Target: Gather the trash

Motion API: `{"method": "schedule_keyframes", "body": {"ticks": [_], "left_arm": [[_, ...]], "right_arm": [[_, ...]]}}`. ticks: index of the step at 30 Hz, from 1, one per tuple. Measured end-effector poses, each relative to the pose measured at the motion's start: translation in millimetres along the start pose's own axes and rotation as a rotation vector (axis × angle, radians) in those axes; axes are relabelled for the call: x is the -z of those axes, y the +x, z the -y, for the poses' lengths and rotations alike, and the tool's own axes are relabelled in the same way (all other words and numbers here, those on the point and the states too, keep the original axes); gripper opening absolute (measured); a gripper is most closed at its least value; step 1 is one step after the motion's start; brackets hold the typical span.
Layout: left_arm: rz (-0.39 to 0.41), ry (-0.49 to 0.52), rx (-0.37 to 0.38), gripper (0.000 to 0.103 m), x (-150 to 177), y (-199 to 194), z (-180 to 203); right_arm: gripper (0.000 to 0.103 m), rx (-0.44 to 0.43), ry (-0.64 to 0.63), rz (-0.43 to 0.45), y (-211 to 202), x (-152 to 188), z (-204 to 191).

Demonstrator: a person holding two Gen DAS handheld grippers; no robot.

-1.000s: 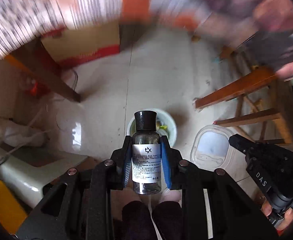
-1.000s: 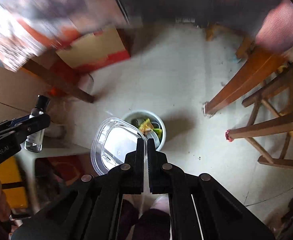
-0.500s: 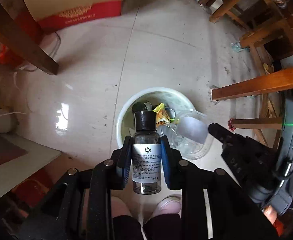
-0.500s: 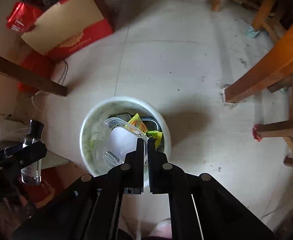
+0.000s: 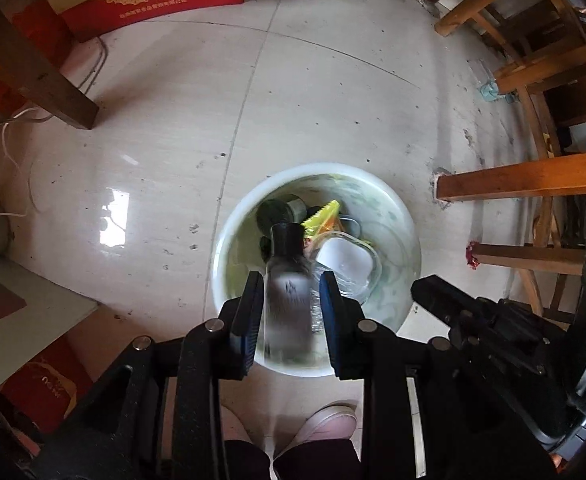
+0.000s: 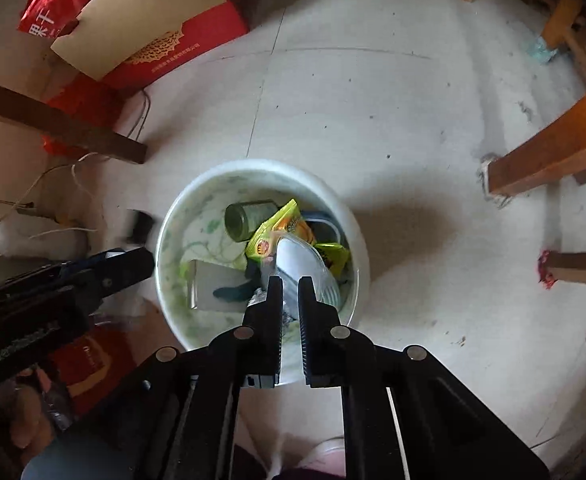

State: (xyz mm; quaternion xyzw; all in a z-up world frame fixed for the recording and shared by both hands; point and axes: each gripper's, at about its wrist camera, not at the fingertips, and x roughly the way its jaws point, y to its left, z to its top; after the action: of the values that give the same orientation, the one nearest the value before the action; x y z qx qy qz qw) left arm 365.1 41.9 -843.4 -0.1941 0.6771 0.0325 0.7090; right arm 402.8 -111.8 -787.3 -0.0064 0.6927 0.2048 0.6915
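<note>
Two grippers hang over the pale round bin (image 5: 229,236) on the tiled floor (image 5: 333,80), and you are looking almost straight down into it with both. Your left gripper (image 5: 291,292) has the small clear bottle (image 5: 287,308) between its blue-padded fingers, black cap (image 5: 287,236) pointing away from you and lying over the bin's mouth. The bottle is smeared with motion blur while the fingers are sharp, and a thin sliver shows along its right side, so I cannot tell whether the pads are pressing on it. Your right gripper (image 6: 290,292) has its fingers only narrowly parted and nothing is clamped between them. The clear plastic container (image 6: 305,260) lies inside the bin just beyond the tips, tilted against the far right wall. Around it in the bin you have a yellow snack wrapper (image 6: 277,228), a dull green can (image 6: 245,218) on its side and a flat grey piece (image 6: 213,284) near the left wall. Outside the bin, a red and tan cardboard box (image 6: 165,52) sits at the far left, orange-brown wooden furniture legs (image 5: 525,178) reach in from the right, and a pale pink shoe (image 5: 325,424) shows below your left gripper.
</note>
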Motion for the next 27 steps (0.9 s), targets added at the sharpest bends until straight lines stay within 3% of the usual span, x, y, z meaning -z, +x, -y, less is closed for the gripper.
{"method": "schedule_keyframes", "body": {"ticks": [4,8,11,17,25,26,27], "left_arm": [[-0.033,0.015,0.034,0.031,0.4,5.1,10.0],[-0.028,0.046,-0.015,0.031,6.8,-9.9,19.7],[0.0,0.069,-0.043,0.031,14.5,-44.2,25.4],[0.096,0.062,-0.039,0.031,36.9,-174.8,39.1],[0.277,0.048,-0.1,0.038,79.9,-378.3,75.1],[0.299,0.053,-0.104,0.038,85.1,-397.9,79.4],[0.338,0.057,-0.104,0.041,93.9,-430.3,86.4]], "right_arm": [[0.007,0.011,0.004,0.0,-6.5,4.7,2.9],[0.007,0.027,0.008,0.01,-23.6,9.8,4.2],[0.007,0.018,0.016,0.02,-48.3,12.7,1.6],[0.007,0.0,-0.006,0.072,-145.5,13.8,-19.1],[0.008,-0.05,-0.054,0.198,-339.2,17.5,-67.2],[0.01,-0.06,-0.06,0.216,-364.5,19.9,-74.7],[0.021,-0.069,-0.067,0.237,-391.1,23.1,-82.7]]}}
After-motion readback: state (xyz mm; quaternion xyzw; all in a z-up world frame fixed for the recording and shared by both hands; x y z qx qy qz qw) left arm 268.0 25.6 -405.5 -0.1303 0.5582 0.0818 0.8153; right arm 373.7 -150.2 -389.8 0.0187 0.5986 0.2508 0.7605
